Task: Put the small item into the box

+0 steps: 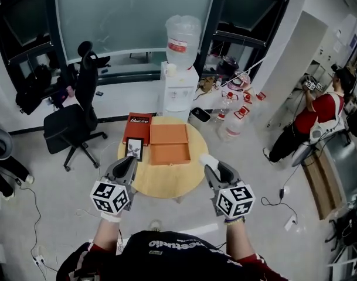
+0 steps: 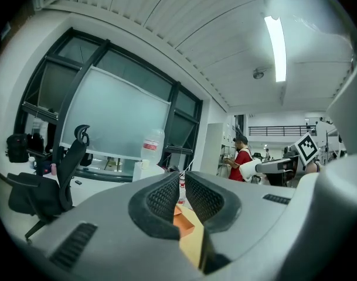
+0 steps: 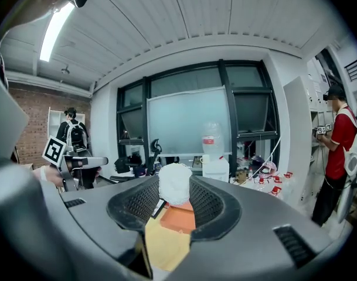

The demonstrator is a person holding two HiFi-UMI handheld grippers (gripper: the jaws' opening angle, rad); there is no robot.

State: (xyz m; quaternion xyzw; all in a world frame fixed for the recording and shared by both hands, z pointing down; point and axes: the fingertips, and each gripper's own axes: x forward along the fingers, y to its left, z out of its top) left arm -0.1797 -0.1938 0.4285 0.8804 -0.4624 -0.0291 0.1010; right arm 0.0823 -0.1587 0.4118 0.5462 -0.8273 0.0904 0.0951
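Leftmost, the left gripper (image 2: 182,187) has its fingers nearly together, with nothing between them. One open orange rectangular box (image 1: 170,153) lies on the round wooden counter (image 1: 166,183). Rightward, the right gripper (image 3: 174,206) has its fingers clamped on one small white fluffy ball (image 3: 174,184), held over the counter's near edge.

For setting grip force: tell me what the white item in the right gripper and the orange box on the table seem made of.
The white item: soft, fuzzy, matte, like cotton or crumpled tissue; its surface looks fibrous and bulges between the right gripper's jaws. The orange box: likely cardboard, matte, with flat panels and crisp edges.
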